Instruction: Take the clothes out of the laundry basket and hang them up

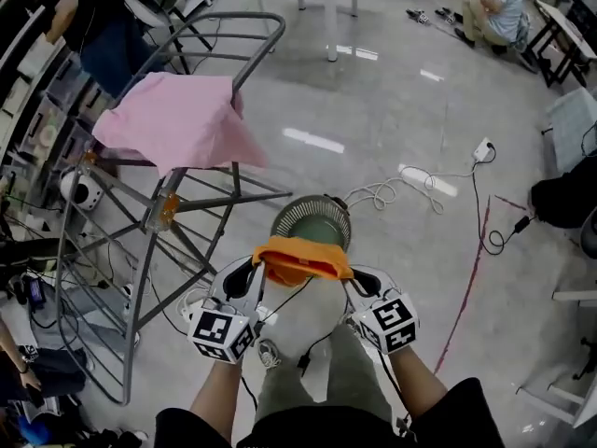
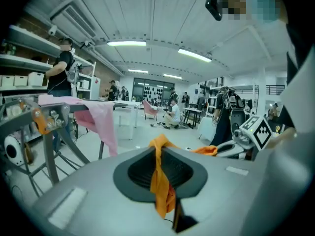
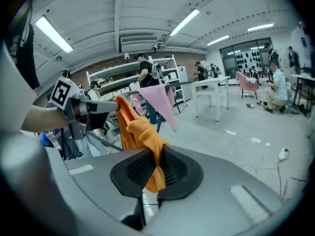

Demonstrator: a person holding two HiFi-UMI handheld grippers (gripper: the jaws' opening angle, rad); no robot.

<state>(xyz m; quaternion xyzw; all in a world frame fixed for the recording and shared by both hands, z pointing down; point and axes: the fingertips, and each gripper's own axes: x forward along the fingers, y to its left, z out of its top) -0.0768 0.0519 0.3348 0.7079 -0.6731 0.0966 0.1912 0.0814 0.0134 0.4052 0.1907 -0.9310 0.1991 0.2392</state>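
Observation:
An orange cloth (image 1: 303,258) hangs stretched between my two grippers, above the round grey laundry basket (image 1: 289,215) on the floor. My left gripper (image 1: 259,267) is shut on its left end, and in the left gripper view the orange cloth (image 2: 160,181) runs pinched through the left gripper (image 2: 158,154). My right gripper (image 1: 350,276) is shut on the right end; the right gripper view shows the orange cloth (image 3: 140,127) clamped in the right gripper (image 3: 158,157). A pink cloth (image 1: 177,119) is draped over the top of the metal drying rack (image 1: 140,278) to the left.
A white power strip with a coiled cable (image 1: 424,177) lies on the floor right of the basket. A person (image 1: 499,12) crouches far back right by some tables. Shelves and another person (image 1: 93,26) stand behind the rack at the left.

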